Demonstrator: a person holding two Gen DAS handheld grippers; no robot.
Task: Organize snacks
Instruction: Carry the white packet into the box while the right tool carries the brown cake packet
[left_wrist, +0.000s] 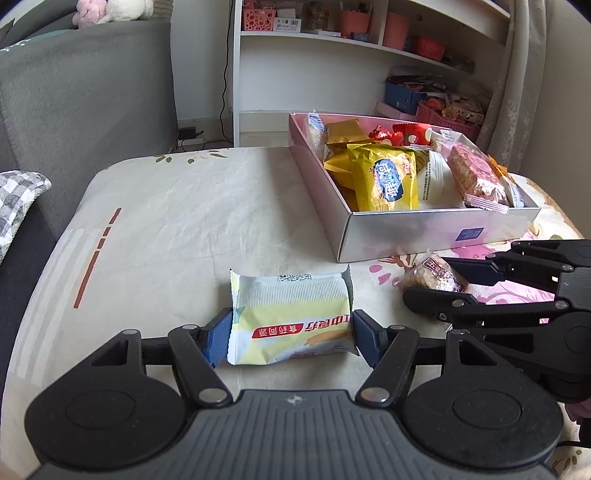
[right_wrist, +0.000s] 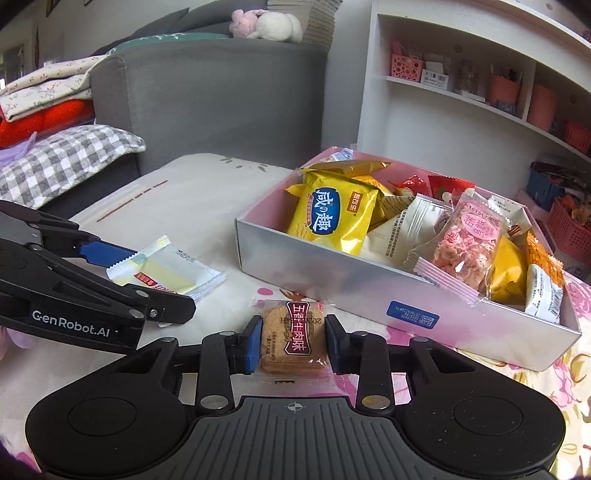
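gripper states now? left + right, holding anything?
Left gripper: shut on the pale yellow-white snack packet.
Right gripper: shut on the brown biscuit packet.

The left gripper (left_wrist: 291, 332) is pointing downward, its 2 blue-padded fingers (left_wrist: 218, 338) pressing both side edges of a pale packet (left_wrist: 291, 317). The right gripper (right_wrist: 290, 341) is sitting just beside it, angled down likewise, its jaws clamping a small biscuit pack (right_wrist: 293, 338).
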